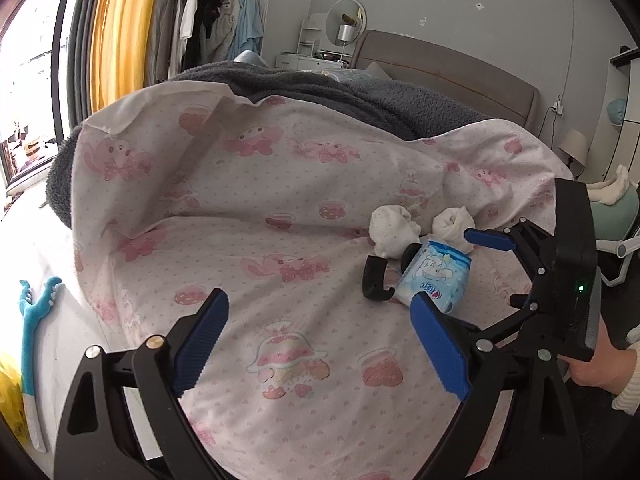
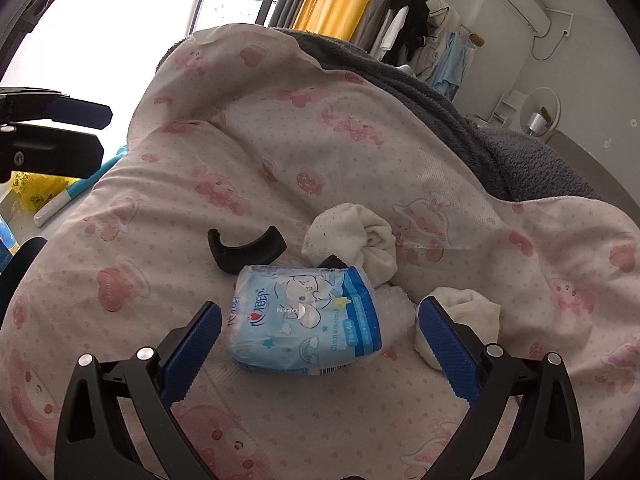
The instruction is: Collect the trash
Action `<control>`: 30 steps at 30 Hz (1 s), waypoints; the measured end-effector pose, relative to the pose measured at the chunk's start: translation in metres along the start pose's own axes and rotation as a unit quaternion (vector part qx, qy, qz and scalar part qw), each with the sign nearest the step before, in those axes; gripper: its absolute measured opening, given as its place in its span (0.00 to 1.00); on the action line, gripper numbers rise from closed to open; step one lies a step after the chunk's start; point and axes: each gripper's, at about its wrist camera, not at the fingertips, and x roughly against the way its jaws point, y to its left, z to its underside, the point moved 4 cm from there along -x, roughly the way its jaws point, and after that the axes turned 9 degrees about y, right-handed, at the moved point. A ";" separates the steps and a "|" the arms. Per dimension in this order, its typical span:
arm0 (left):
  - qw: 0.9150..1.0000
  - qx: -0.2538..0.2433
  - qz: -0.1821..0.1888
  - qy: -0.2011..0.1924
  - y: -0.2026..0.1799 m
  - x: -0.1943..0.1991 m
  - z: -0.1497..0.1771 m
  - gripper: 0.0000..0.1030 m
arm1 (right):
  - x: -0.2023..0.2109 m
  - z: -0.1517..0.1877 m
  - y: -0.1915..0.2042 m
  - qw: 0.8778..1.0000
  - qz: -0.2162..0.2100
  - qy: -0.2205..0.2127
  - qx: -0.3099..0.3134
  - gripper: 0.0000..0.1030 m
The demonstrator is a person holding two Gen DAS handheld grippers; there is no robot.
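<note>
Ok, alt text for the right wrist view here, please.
The right gripper, jaws wide open, hovers over a light blue tissue pack lying on a pink-patterned quilt, nothing gripped. Two rolled white socks and a curved black plastic piece lie beside the pack.

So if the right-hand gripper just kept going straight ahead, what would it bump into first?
Most likely the light blue plastic tissue pack lying on the pink patterned quilt; it sits right between the open right gripper fingers, though depth is unclear.
</note>
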 end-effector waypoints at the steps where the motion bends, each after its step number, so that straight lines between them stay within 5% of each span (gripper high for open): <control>1: 1.000 0.000 0.002 0.002 -0.001 -0.002 -0.001 0.91 | -0.001 0.000 0.000 1.000 -0.001 0.001 -0.001 0.97; 5: 1.000 0.003 0.007 0.007 -0.002 -0.010 -0.003 0.91 | -0.005 -0.001 -0.002 1.000 -0.010 0.005 -0.001 0.90; 7: 1.000 0.005 0.008 0.010 -0.003 -0.015 -0.004 0.91 | -0.006 -0.001 -0.002 1.000 -0.016 0.006 0.002 0.71; 21: 1.000 -0.004 0.012 0.024 -0.028 -0.045 -0.013 0.90 | 0.015 0.002 -0.028 0.996 -0.079 -0.029 -0.037 0.70; 30: 0.999 0.008 -0.002 0.044 -0.036 -0.070 -0.016 0.75 | 0.018 0.011 -0.066 0.987 -0.122 -0.032 -0.103 0.70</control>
